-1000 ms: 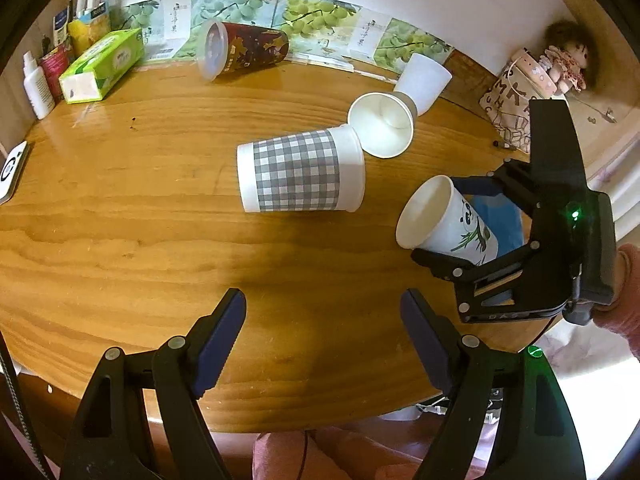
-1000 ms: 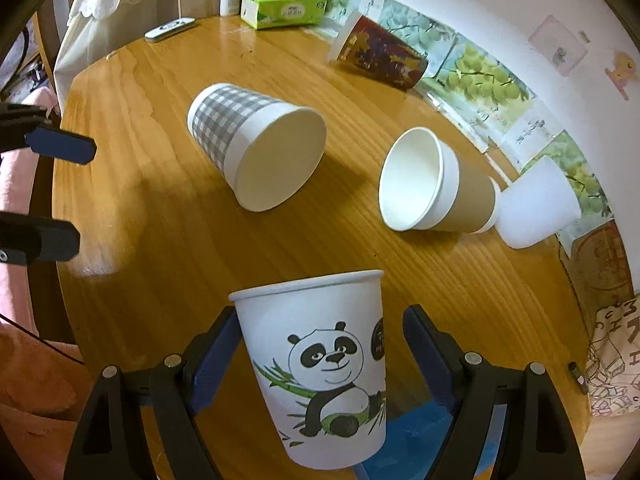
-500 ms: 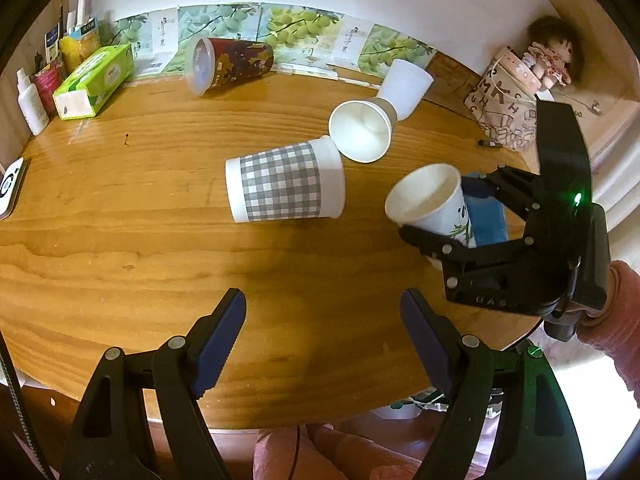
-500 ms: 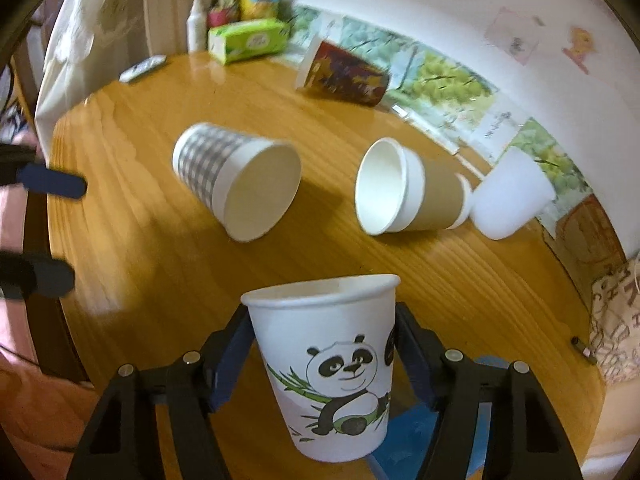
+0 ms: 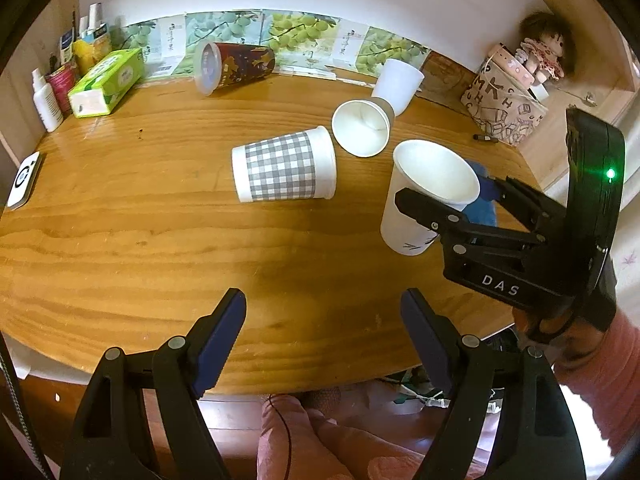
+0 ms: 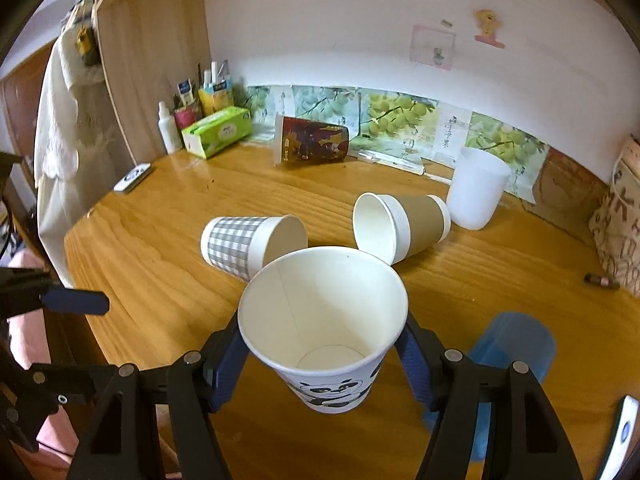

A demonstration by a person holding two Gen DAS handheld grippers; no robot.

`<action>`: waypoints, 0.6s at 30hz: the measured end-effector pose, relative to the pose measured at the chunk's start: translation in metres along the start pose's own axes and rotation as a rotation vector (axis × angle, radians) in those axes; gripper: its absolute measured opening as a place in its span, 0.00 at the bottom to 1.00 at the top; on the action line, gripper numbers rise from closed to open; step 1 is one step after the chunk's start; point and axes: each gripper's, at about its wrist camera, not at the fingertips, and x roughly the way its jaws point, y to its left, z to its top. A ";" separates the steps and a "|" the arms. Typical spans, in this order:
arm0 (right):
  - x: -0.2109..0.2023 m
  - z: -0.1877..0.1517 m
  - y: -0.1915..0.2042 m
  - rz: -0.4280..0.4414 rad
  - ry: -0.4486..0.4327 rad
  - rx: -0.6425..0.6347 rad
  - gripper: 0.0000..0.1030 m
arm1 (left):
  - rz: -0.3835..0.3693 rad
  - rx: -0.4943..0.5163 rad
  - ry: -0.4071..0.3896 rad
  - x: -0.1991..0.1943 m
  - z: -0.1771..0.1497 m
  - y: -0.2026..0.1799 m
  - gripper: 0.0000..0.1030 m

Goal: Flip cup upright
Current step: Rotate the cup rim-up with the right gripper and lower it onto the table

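My right gripper [image 6: 323, 344] is shut on the white panda cup [image 6: 324, 320], which stands mouth up with its base near or on the wooden table [image 5: 120, 232]. In the left wrist view the panda cup [image 5: 428, 196] shows at the right, clamped by the right gripper [image 5: 444, 200]. My left gripper [image 5: 323, 332] is open and empty over the table's front edge. A grey checked cup [image 5: 284, 164], a brown-sleeved cup [image 5: 362, 128] and a dark red cup [image 5: 234, 64] lie on their sides.
A white plastic cup [image 6: 476, 188] stands upright at the back right. A blue cup [image 6: 512, 348] lies just right of the panda cup. A green tissue box [image 5: 106, 82], bottles and a remote [image 5: 24, 178] sit at the left. A patterned bag [image 5: 504, 116] stands at the right.
My right gripper has tipped the panda cup from lying sideways to mouth up and lowered it toward the table. My left gripper stays open in place.
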 end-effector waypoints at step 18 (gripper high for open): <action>-0.004 -0.039 0.003 0.044 0.003 0.087 0.67 | 0.040 -0.055 -0.007 -0.010 -0.022 -0.003 0.80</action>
